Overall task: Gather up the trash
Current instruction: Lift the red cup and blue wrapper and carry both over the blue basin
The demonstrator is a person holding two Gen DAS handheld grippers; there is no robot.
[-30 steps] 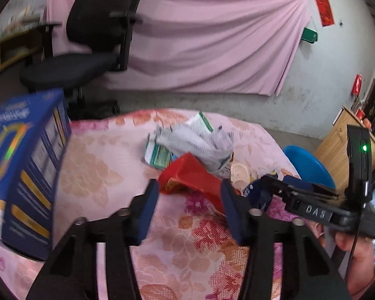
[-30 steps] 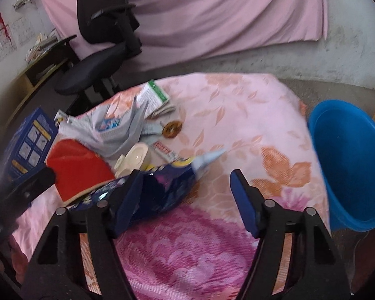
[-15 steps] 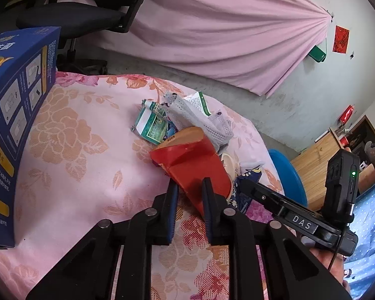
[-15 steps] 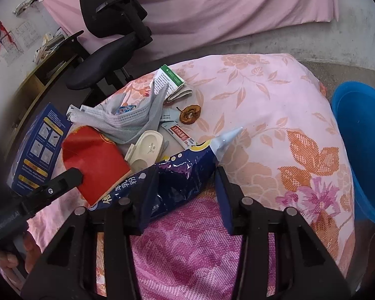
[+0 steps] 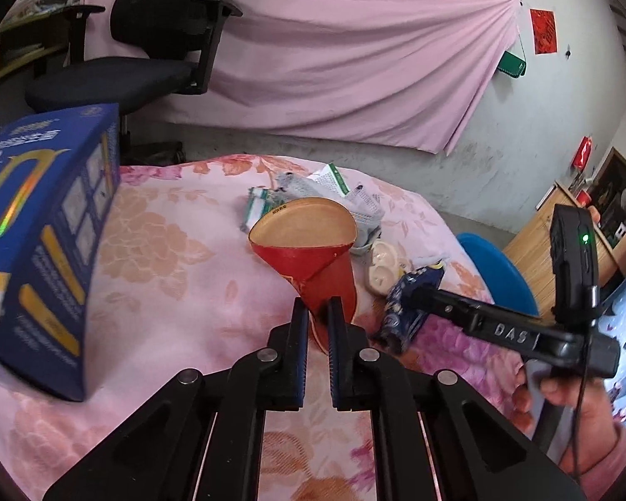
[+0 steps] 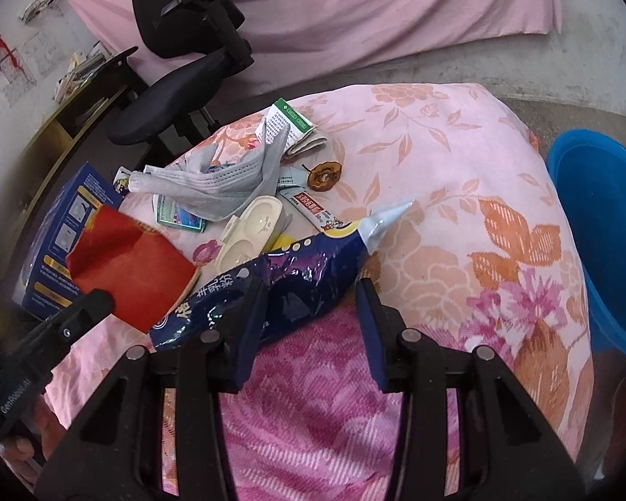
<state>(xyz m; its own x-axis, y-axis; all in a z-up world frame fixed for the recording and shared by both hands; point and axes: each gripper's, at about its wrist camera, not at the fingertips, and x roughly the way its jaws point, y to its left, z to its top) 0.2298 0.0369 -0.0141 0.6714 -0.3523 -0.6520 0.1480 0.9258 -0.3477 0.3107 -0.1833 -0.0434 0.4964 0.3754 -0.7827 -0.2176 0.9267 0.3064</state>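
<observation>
Since the earlier frames, the left gripper (image 5: 315, 320) has been closed from wide open onto the crushed red paper cup (image 5: 313, 250), which is now raised off the cloth with its tan mouth turned up. The right gripper (image 6: 311, 304) is held with jaws apart around the crumpled dark blue foil snack bag (image 6: 279, 279), which lies on the cloth; contact cannot be confirmed. The pickup step is judged under way: next, the bag should be pinched and both items carried to the blue plastic bin (image 6: 601, 242), standing just beside the table on the right. More litter is left behind: a grey face mask (image 6: 213, 188) and a cream plastic tray (image 6: 250, 229). The table is covered by a pink floral cloth (image 6: 459, 158); a black office chair (image 5: 162, 33) and a pink curtain (image 5: 354, 62) are seen beyond.
</observation>
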